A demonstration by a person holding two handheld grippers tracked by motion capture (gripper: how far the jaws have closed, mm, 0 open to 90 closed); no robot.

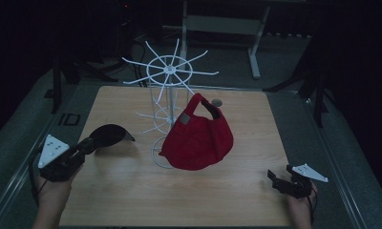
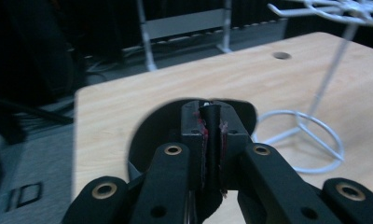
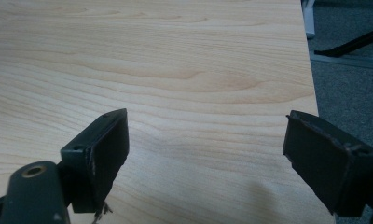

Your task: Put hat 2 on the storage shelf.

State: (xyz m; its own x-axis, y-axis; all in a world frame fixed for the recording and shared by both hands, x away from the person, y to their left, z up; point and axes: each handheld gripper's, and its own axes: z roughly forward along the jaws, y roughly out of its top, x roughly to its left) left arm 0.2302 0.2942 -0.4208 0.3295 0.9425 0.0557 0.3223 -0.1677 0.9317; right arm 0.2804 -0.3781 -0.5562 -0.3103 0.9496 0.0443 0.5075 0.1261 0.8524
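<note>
Your left gripper point(image 1: 86, 145) has its jaws pressed together on a black cap point(image 1: 110, 135), pinching it by an edge; in the left gripper view the dark fabric point(image 2: 211, 122) stands as a thin ridge between the pads. The cap hangs in the air above the table's point(image 1: 132, 191) left side, near the left edge, its dark bowl spreading out beyond the jaws. Judge it light and soft: the crown will sag and fold, while the brim is likely stiffer and holds its curve. A pinch on the rim is a sound hold, though the free part can swing as you move, so carry it steadily. Your left forearm comes in from the near left corner, the hand raised off the wood, and the gripper points forward and to the right, toward the white wire rack point(image 1: 167, 71) that stands in the middle of the table.

A red cap point(image 1: 198, 136) already hangs on that rack, draped low over its base ring toward the table's centre; it looks just as limp.

Your right gripper point(image 1: 285, 182) rests low at the near right corner, jaws spread wide with nothing between them; the right gripper view shows bare wood between the pads point(image 3: 105, 156). That hand lies relaxed and well apart from both caps.
</note>
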